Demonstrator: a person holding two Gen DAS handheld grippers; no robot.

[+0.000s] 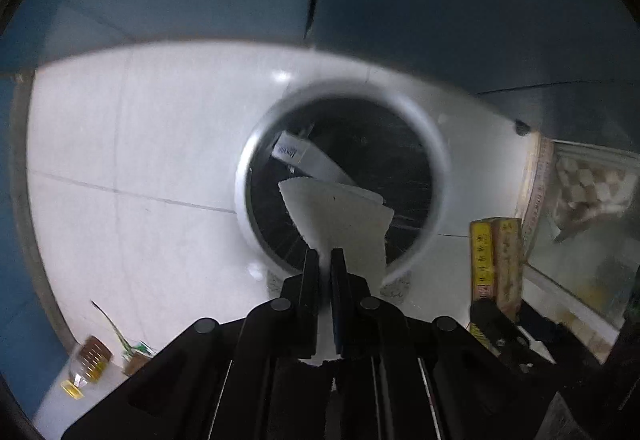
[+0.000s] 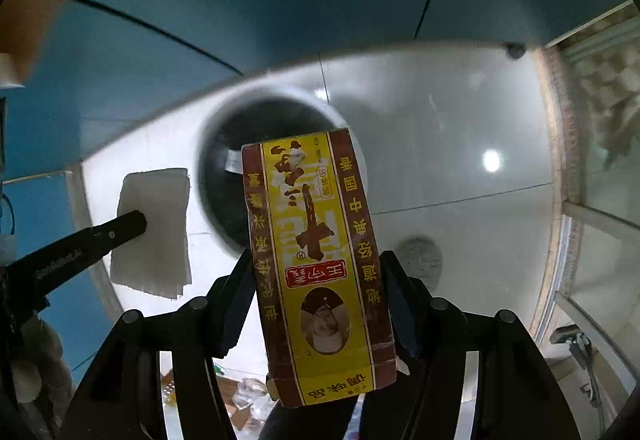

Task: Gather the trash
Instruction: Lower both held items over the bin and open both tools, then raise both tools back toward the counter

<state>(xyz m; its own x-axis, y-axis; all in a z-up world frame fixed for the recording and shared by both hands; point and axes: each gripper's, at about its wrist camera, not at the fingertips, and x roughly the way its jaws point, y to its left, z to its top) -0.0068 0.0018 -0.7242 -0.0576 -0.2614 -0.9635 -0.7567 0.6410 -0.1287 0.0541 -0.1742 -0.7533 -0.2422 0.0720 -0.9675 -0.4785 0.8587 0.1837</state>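
White tissue (image 1: 340, 216) and yellow carton (image 2: 316, 264) above black bin (image 1: 340, 176).

Bin (image 1: 436, 160) on the floor (image 1: 120, 160); tissue (image 1: 340, 216) above its rim, box (image 1: 496, 260) to the right

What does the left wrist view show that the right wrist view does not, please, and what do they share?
Only the left wrist view shows a white carton inside the bin and a small amber bottle on the floor. Only the right wrist view shows the spice box's printed yellow front. Both show the round bin, the white tissue in the left tongs, and the tiled floor.
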